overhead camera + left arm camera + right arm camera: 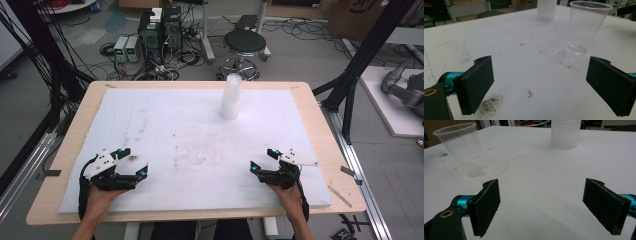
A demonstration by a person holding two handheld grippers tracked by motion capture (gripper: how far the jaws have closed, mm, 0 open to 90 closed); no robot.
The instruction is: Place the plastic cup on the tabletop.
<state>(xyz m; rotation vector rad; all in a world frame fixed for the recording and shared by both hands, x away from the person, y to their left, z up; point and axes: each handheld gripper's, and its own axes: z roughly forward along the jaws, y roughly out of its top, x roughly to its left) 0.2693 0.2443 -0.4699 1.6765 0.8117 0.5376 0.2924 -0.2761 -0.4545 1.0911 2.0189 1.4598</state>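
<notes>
A: Item one, the left gripper (131,162)?
B: Near the table's front left on the white foam sheet (165,125); jaws spread wide, nothing between them.
A: The right gripper (264,161)?
B: Front right, jaws likewise parted and empty.
A: Cups?
B: A single clear cup (586,27) stands upright mid-sheet, ahead of both grippers and apart from them. The cup stack (231,97) stands upright farther back, well apart from the grippers.
</notes>
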